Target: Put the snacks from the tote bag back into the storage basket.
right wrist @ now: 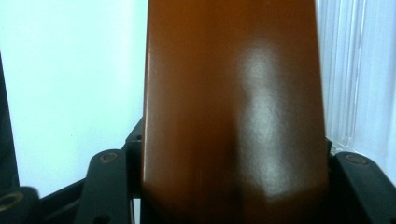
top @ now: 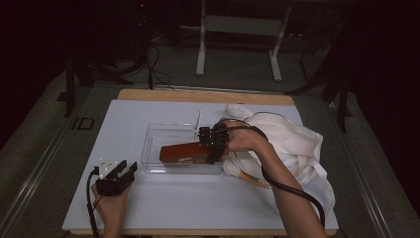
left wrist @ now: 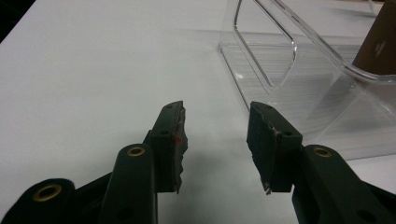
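A reddish-brown box (top: 183,152) lies lengthwise in a clear plastic bin (top: 148,144) at the middle of the white table. My right gripper (top: 210,148) reaches in from the right and is shut on the box's right end. In the right gripper view the glossy box (right wrist: 233,107) sits tight between the black fingers (right wrist: 109,186). My left gripper (top: 124,168) rests on the table left of the bin, open with nothing in it. In its own view the left gripper (left wrist: 215,140) points at bare table beside the bin's corner (left wrist: 280,56), with an edge of the box (left wrist: 380,42) at far right.
A crumpled white cloth (top: 297,144) lies on the table's right side, under my right forearm. A thin white stick (top: 199,119) stands up at the bin's far wall. A cable (top: 292,191) trails from the right gripper toward the near edge.
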Demonstrator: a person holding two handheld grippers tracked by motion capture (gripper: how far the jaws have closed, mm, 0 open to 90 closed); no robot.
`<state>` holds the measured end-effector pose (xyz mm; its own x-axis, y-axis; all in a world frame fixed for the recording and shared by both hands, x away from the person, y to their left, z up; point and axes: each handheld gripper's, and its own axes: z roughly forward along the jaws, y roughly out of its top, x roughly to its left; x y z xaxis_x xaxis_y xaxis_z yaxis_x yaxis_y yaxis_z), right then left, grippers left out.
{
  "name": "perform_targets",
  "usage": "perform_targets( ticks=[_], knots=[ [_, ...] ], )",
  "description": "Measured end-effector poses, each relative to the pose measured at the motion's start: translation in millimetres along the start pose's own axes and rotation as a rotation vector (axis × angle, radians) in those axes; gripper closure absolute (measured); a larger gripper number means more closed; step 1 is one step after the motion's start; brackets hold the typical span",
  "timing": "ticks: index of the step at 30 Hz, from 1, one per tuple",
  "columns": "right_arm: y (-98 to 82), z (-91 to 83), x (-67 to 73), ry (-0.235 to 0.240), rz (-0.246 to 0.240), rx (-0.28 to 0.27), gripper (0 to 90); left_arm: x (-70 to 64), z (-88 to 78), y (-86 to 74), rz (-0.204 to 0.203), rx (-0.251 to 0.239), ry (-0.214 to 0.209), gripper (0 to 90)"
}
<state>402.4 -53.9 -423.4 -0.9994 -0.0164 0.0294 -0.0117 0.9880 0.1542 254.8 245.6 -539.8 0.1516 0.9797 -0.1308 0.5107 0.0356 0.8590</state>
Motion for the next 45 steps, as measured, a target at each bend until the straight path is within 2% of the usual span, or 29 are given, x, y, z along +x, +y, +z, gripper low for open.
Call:
perform_targets(
  ticks=[5,27,36,45],
  knots=[
    [1.9,-0.6,-1.7,0.011,0.002,-0.037,40.3,0.0,0.0,0.0,0.0,0.0,0.0,57.1],
    [-5.0,2.8,-5.6,0.021,0.058,-0.052,37.4,-0.1,0.1,0.0,0.001,0.001,0.001,56.8],
    [-3.0,5.1,-5.3,0.048,0.057,-0.081,36.5,-0.2,0.1,0.0,0.002,0.002,0.002,56.8],
    [-4.6,0.1,-5.4,0.045,0.06,-0.088,36.8,-0.4,0.2,-0.1,0.002,0.0,0.002,56.6]
  ],
)
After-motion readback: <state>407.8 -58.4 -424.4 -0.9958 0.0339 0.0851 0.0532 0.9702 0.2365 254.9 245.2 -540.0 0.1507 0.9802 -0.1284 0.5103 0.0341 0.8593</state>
